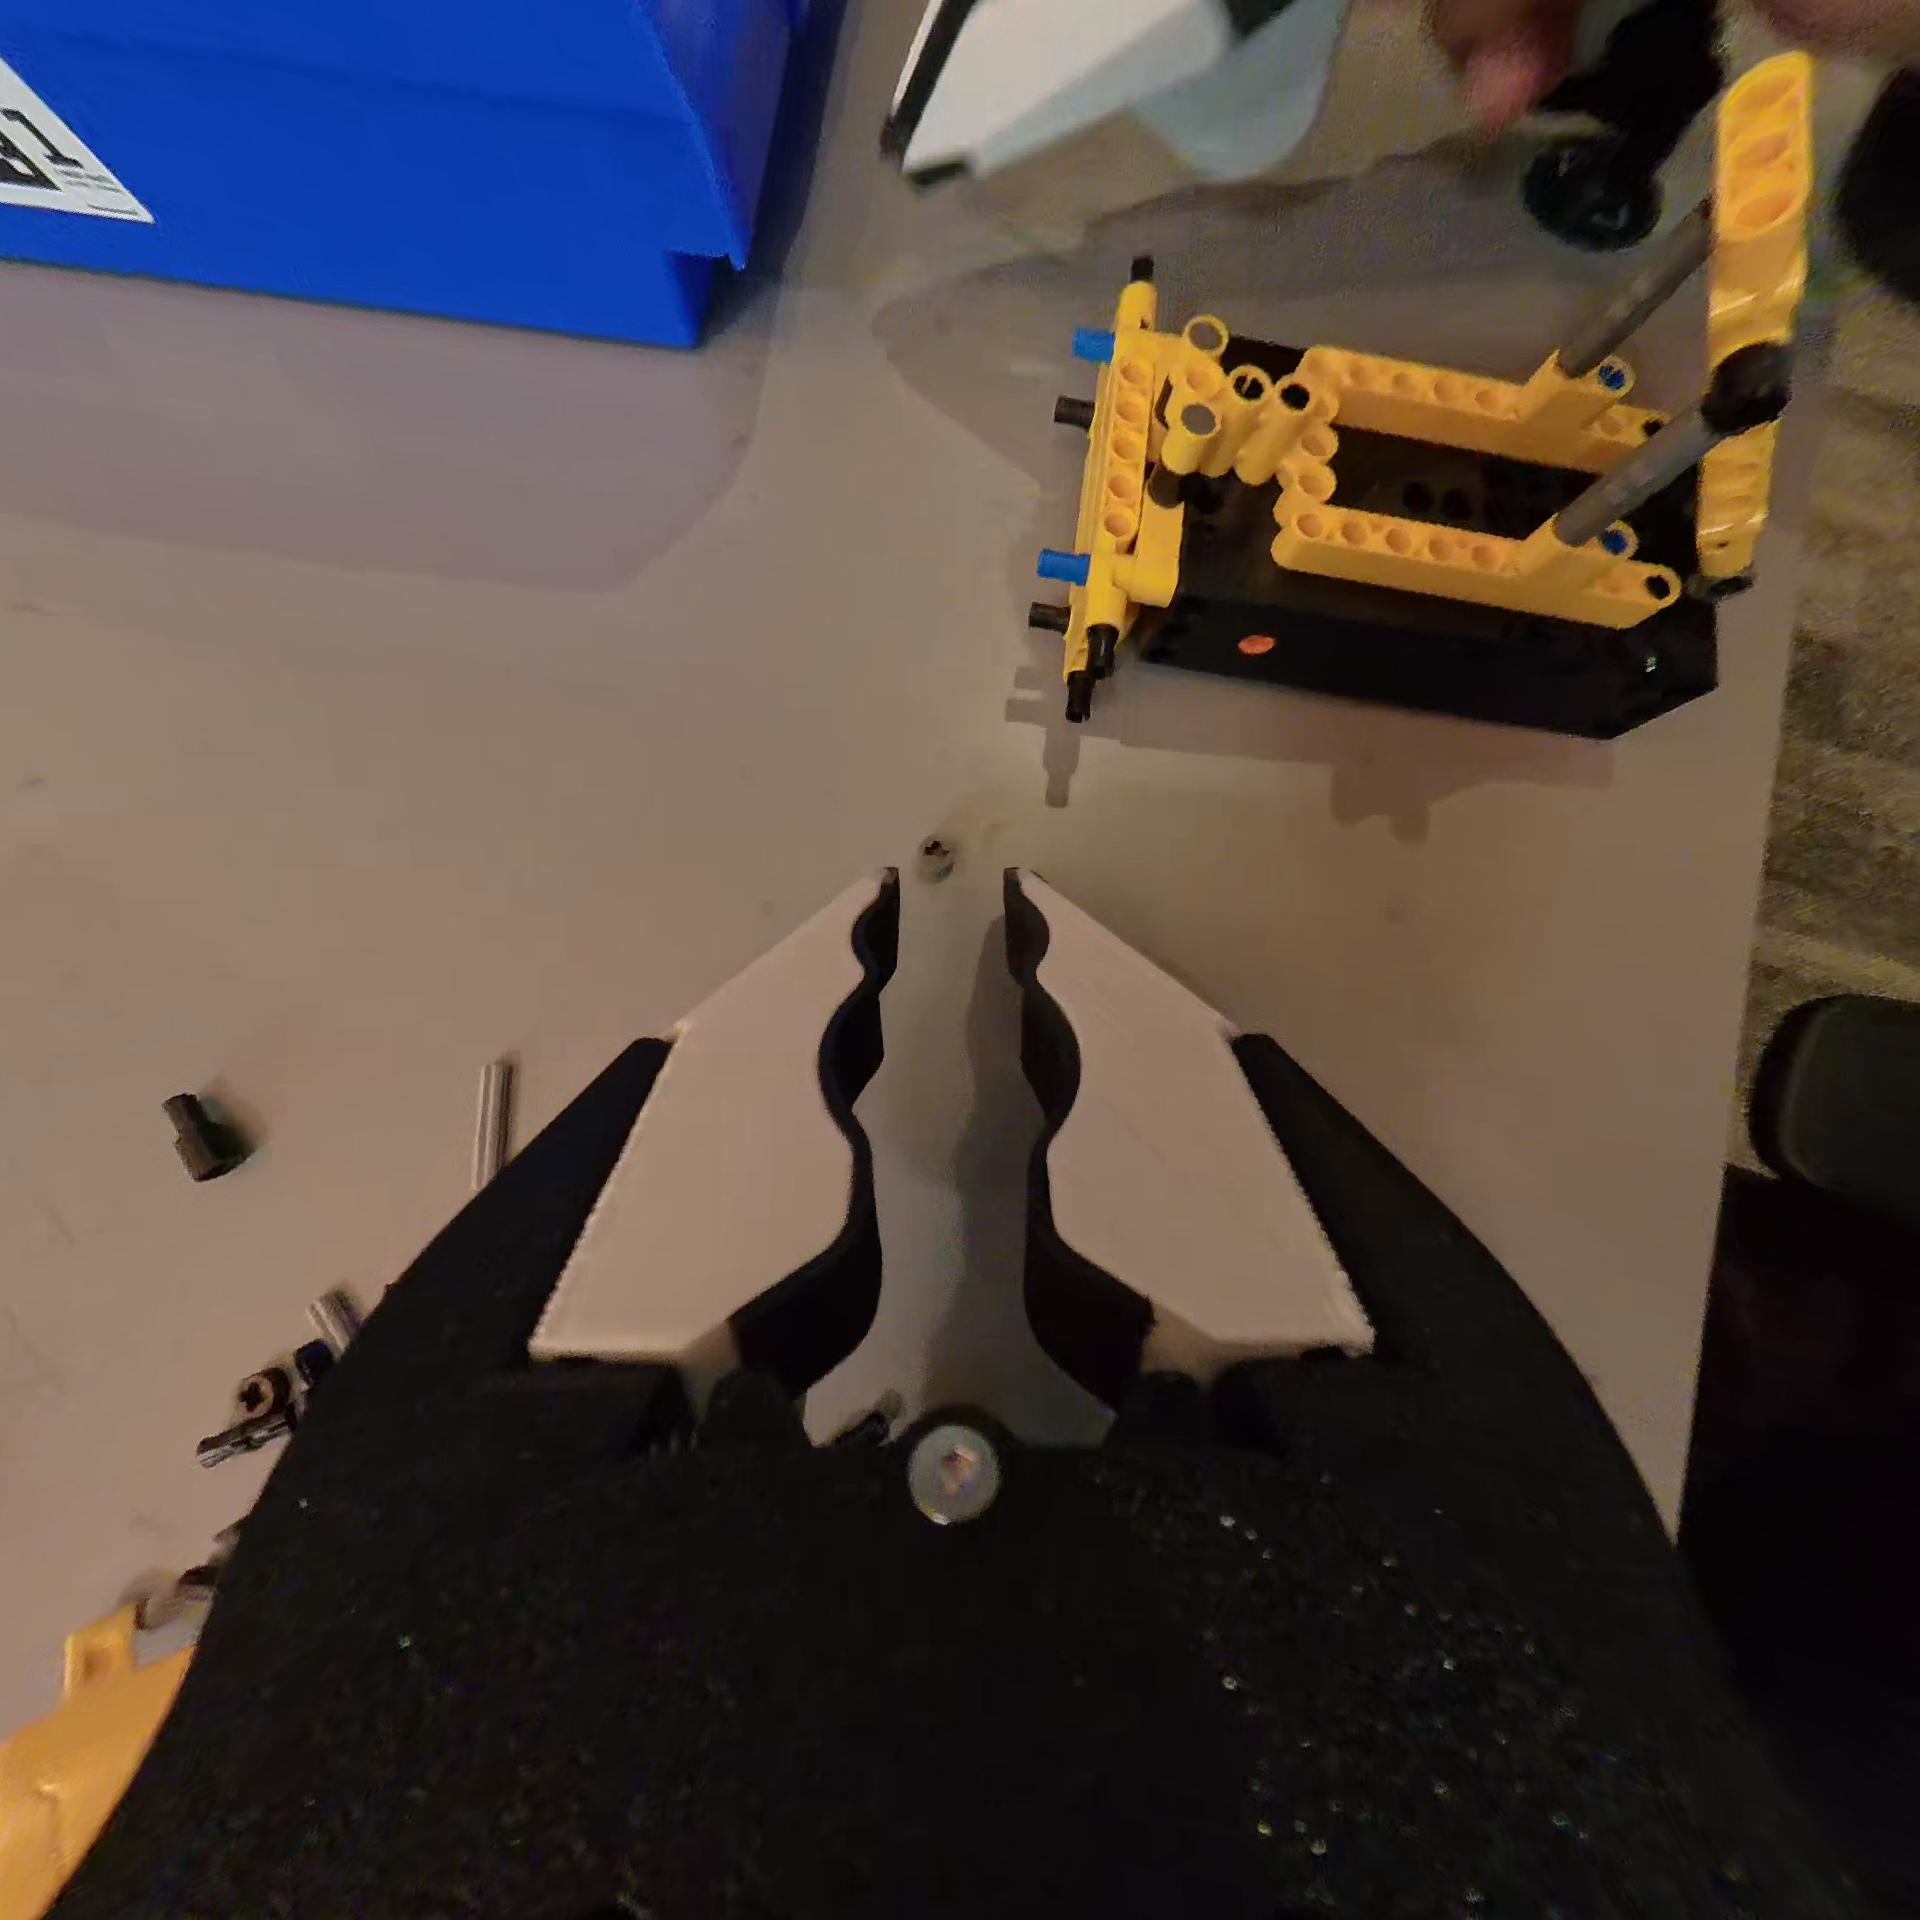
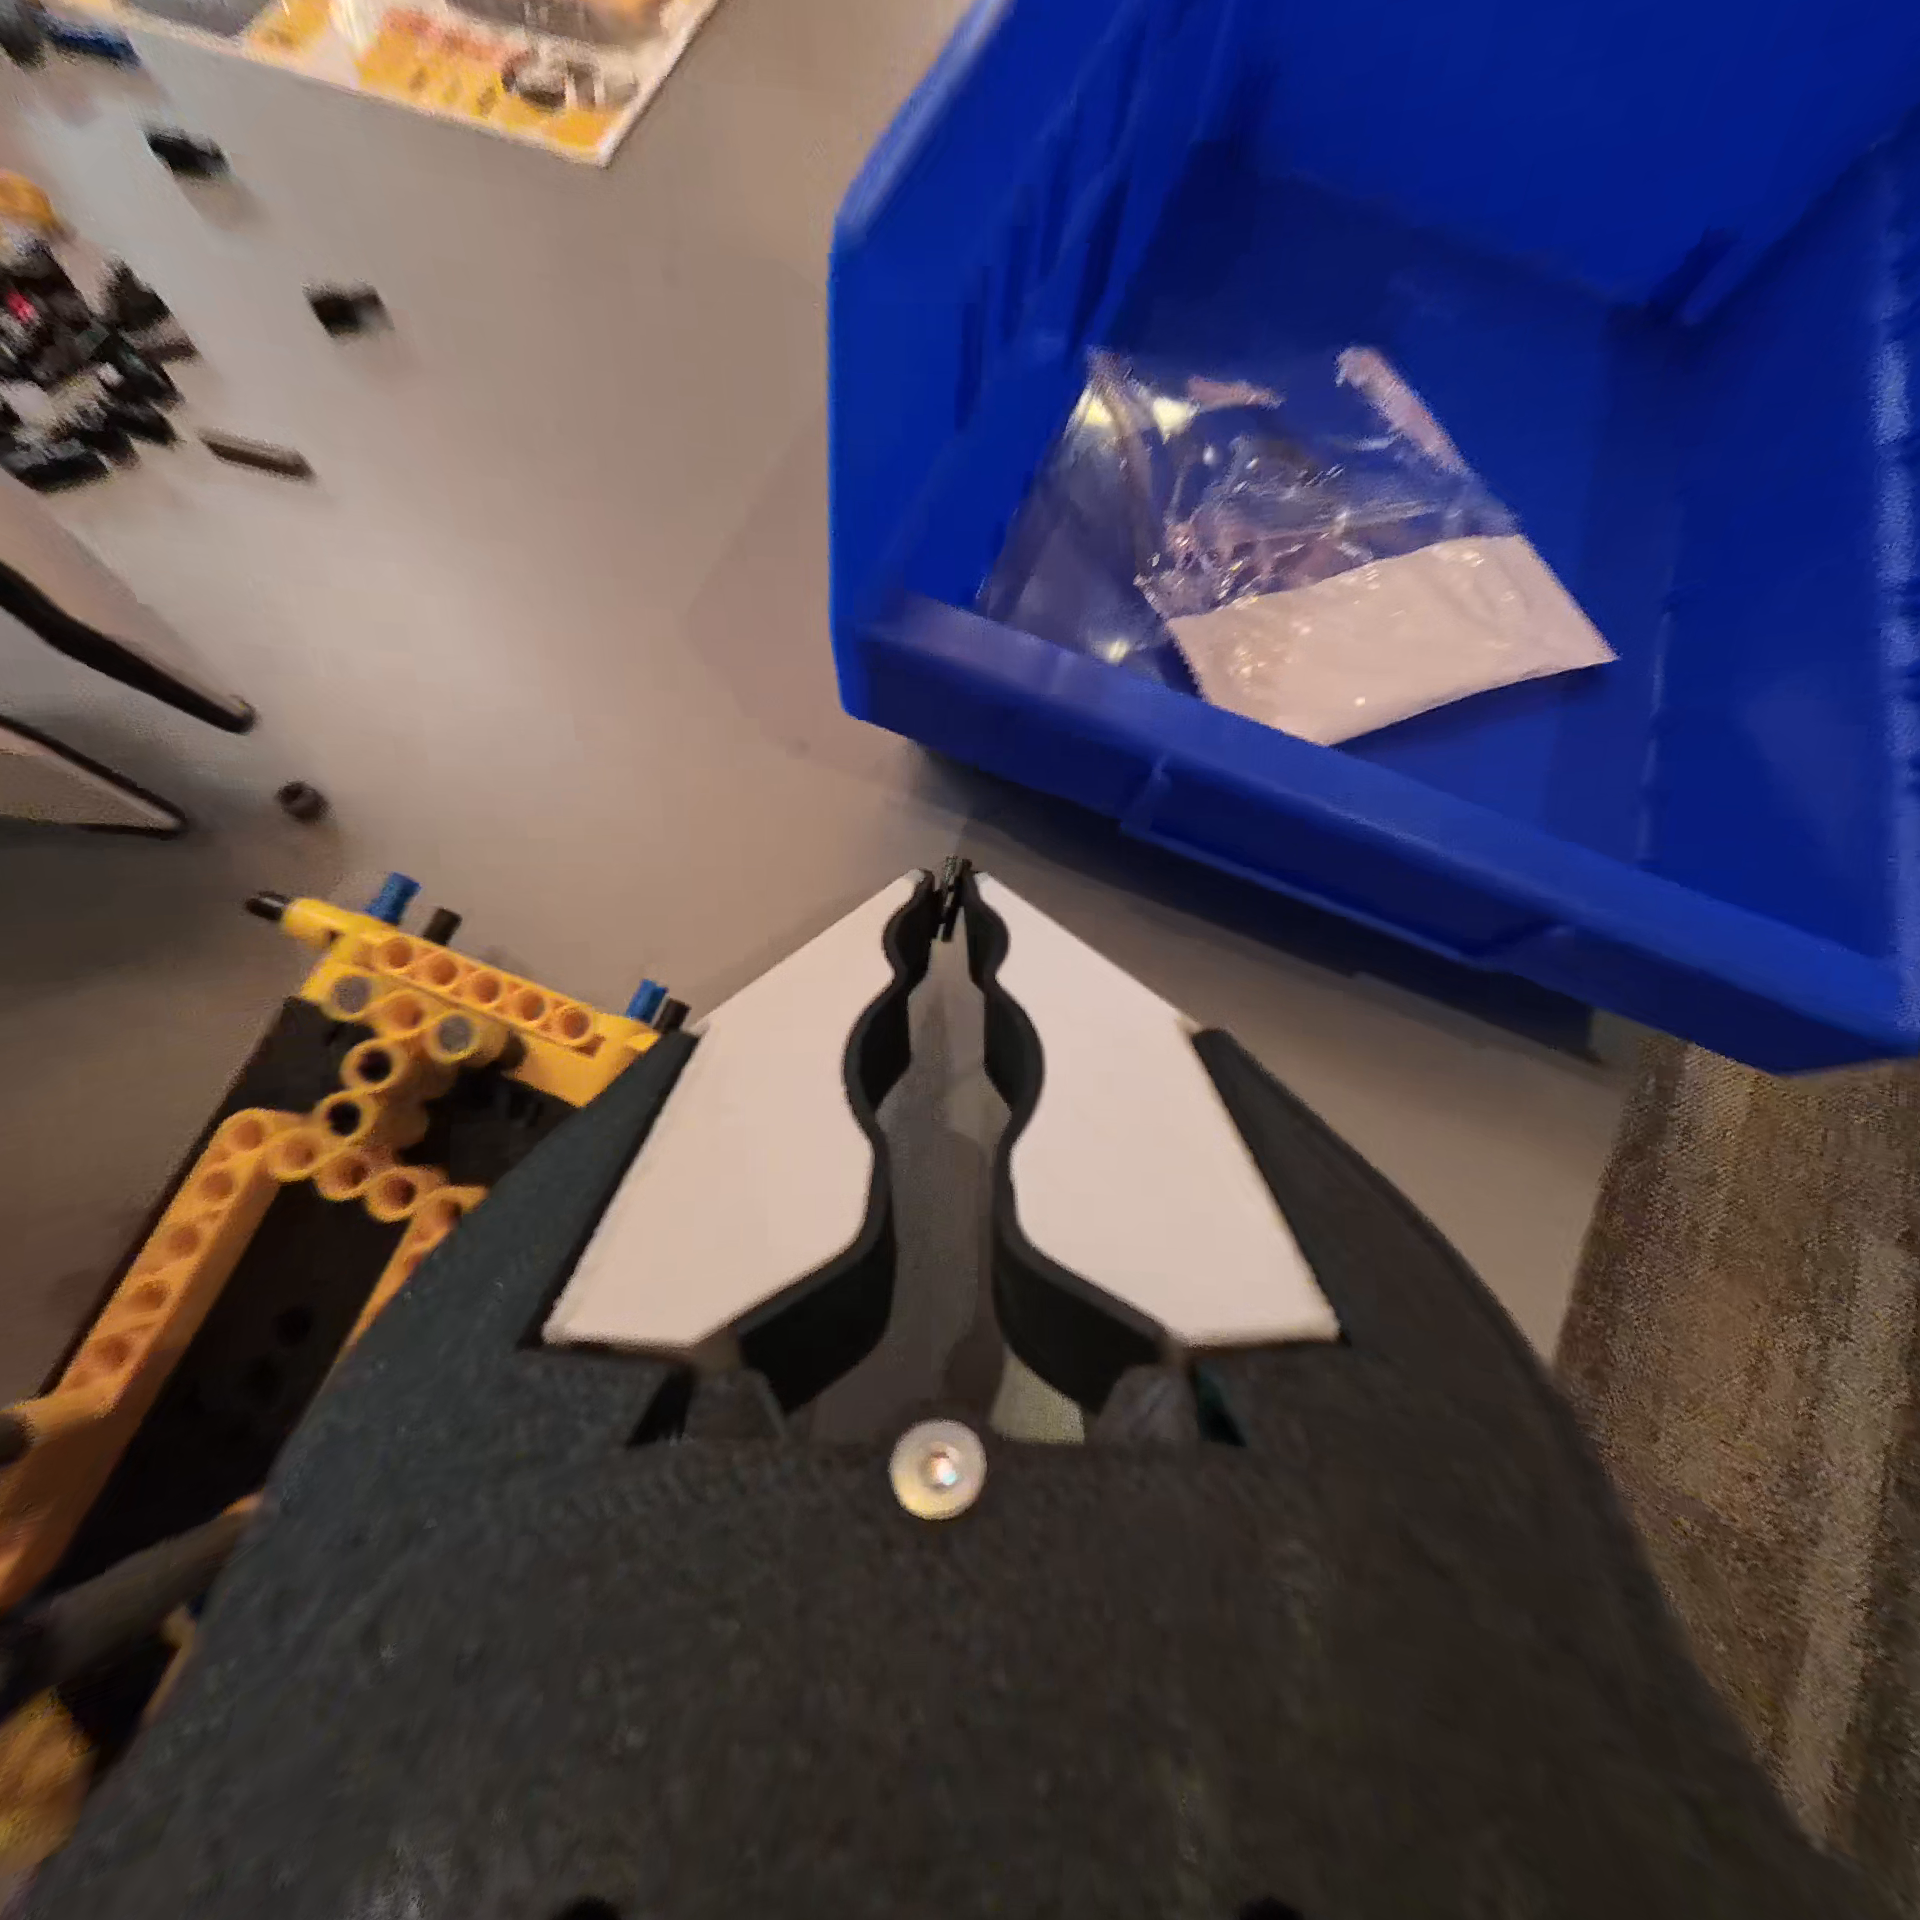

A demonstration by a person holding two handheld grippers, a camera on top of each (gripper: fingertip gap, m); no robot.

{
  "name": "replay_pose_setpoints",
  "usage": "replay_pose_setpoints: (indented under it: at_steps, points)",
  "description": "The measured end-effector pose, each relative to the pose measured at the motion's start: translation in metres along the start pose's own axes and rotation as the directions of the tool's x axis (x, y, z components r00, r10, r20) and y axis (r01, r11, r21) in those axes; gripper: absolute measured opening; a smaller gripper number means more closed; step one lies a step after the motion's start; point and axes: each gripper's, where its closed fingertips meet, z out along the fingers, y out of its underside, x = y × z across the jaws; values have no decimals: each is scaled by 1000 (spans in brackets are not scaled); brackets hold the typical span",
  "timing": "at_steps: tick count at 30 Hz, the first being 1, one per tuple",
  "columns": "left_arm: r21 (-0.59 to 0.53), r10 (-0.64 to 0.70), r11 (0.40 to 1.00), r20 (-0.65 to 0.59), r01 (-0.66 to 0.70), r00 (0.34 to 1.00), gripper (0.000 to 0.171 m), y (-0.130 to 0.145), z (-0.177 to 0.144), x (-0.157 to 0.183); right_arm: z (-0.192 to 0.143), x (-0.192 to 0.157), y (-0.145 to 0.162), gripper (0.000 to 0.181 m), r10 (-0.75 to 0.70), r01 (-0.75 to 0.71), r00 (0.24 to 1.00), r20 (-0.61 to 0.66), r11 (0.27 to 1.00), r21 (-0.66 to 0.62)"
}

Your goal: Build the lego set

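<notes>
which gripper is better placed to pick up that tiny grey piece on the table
Left, probably. The left gripper is open with the grey piece just off its tips; the right gripper is pinched on a small black part.

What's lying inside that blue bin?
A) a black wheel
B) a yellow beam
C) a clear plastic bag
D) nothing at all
C: in the right wrist view a crumpled clear plastic bag with a white strip lies on the floor of the blue bin; no beam or wheel shows in it.
</notes>
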Motion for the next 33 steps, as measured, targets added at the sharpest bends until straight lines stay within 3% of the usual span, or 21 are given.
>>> replay_pose_setpoints:
  at_steps: [4, 8, 13, 16, 18, 21, 24, 26, 28, 33]
  points:
    - [-13, 32, 999, 53, -31, 998, 19, -3, 9, -5, -48, -2, -26, 5, 52, -41, 996, -78, 990, 134]
    - [-54, 49, 997, 63, -46, 997, 5, -3, 15, -5, -99, -31, -58, 5, 64, -34, 993, -98, 959, 281]
    - [-36, 63, 998, 119, -59, 991, 0, 2, -5, -14, -137, -56, -71, 5, 54, 14, 978, -203, 948, 317]
    - [0, -3, 1000, 175, 3, 985, 0, 13, -33, -35, -142, -72, -67, 5, 149, -59, 960, -238, 936, 348]
    - [5, -55, 998, 211, 55, 976, 0, 30, -51, -53, -136, -102, -73, 5, 198, -122, 969, -150, 905, 407]
    - [29, -140, 990, 232, 137, 962, 0, 55, -77, -74, -118, -136, -65, 5, 195, -136, 972, -132, 923, 361]
    - [142, -216, 968, 39, 209, 976, 0, 47, -86, -55, -107, -153, -57, 5, 138, -85, 978, -157, 948, 306]
    - [171, -204, 960, -109, 220, 973, 5, 34, -82, -27, -107, -160, -55, 5, 135, -87, 979, -152, 954, 286]
    - [116, -158, 977, -162, 178, 974, 20, 31, -66, -6, -112, -162, -55, 5, 155, -106, 973, -168, 957, 270]
    - [-40, 46, 998, -27, -47, 999, 24, 32, -22, 4, -130, -161, -54, 5, 195, -135, 960, -203, 953, 273]
